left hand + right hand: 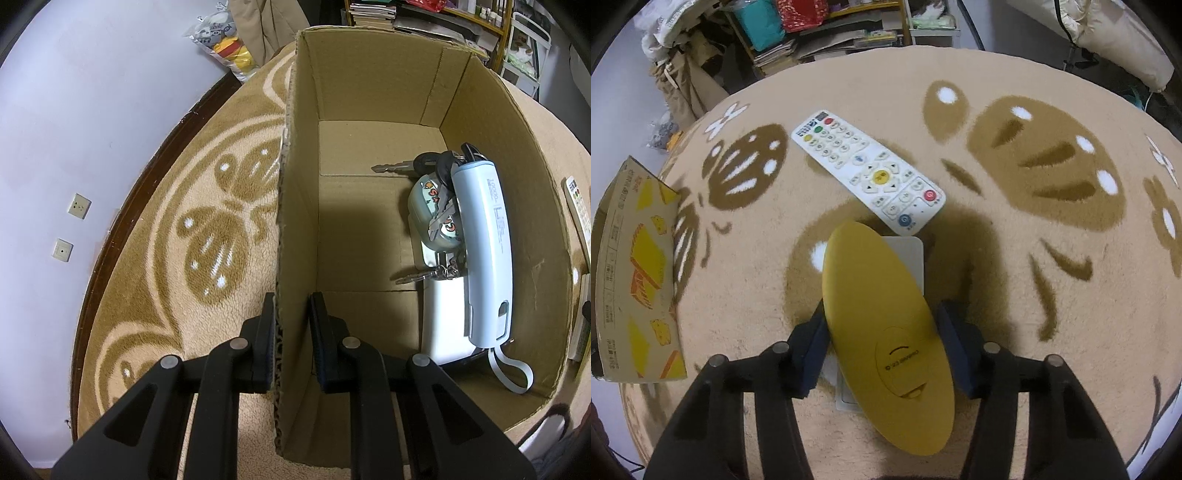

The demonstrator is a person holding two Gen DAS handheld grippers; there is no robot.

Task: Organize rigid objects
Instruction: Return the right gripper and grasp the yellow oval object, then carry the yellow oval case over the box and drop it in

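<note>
The right hand-held gripper [882, 347] straddles a yellow oval case [882, 317] on the rug, jaws wide. Close squarely across its middle before lifting. The left hand-held gripper [291, 332] pinches the box [299, 206] wall; beyond lies the remote [868, 170].

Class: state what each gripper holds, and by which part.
The left gripper straddles the cardboard box wall. The right gripper straddles the yellow oval object across its width; contact unclear.
</note>
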